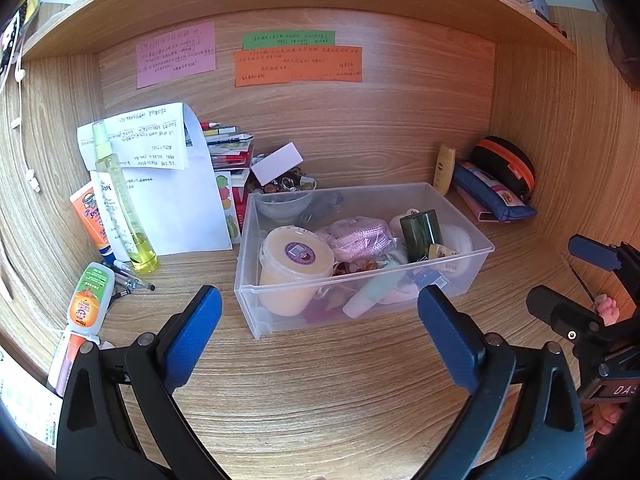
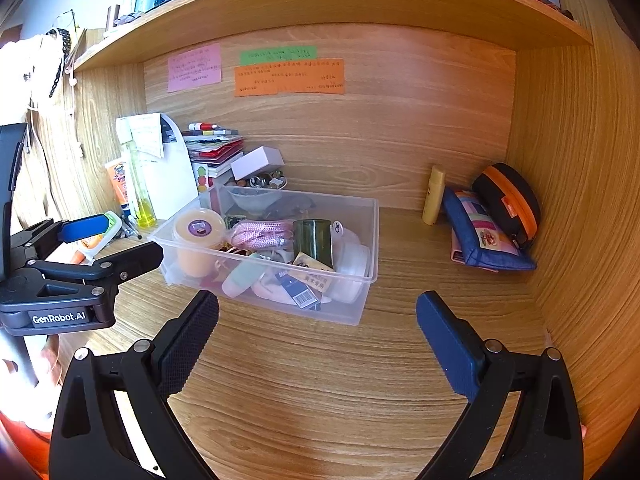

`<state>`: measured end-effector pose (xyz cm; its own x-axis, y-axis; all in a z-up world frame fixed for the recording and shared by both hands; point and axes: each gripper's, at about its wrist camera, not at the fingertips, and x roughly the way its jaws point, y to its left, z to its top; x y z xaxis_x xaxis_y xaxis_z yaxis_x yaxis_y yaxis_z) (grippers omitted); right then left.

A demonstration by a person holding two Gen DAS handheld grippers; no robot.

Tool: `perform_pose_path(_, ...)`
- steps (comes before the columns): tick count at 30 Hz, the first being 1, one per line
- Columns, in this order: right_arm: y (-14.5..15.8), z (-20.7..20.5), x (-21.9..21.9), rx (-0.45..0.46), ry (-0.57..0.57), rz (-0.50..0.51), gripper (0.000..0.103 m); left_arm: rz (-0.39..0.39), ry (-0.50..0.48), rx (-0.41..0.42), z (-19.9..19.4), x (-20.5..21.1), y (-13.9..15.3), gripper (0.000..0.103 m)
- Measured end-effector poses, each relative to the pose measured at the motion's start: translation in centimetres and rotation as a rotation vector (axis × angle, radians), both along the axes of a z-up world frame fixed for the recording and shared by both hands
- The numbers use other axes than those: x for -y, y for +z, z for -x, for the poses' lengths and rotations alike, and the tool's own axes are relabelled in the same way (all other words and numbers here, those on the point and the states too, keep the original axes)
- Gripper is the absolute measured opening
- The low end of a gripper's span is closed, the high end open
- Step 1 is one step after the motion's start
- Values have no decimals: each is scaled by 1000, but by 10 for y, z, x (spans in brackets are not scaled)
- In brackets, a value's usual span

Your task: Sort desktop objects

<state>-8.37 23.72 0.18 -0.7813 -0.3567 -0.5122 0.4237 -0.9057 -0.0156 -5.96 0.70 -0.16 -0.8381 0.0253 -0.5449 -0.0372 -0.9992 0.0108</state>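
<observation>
A clear plastic bin (image 1: 460, 200) stands mid-desk, also in the right wrist view (image 2: 374, 240). It holds a yellow tub (image 1: 296, 264), pink cord (image 1: 360, 236), a dark green box (image 1: 420, 232) and small tubes. My left gripper (image 1: 320, 320) is open and empty, just in front of the bin. My right gripper (image 2: 318, 320) is open and empty, in front of the bin's right end; it also shows at the left wrist view's right edge (image 1: 576, 280). The left gripper shows at the right wrist view's left (image 2: 116, 240).
At the left stand a yellow spray bottle (image 1: 120, 200), an orange tube (image 1: 90, 216), a small lotion bottle (image 1: 90, 296), pens and papers (image 1: 172, 200). At the right lie a yellow bottle (image 1: 444, 170), a blue pouch (image 1: 492, 196) and a black-orange case (image 1: 508, 164). A shelf overhangs.
</observation>
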Motion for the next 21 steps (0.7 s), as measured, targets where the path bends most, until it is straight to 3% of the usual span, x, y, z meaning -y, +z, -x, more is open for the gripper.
perform_pose_path(21, 0, -2, 2, 8, 9, 4, 99, -25, 8, 31, 0, 3, -7, 102)
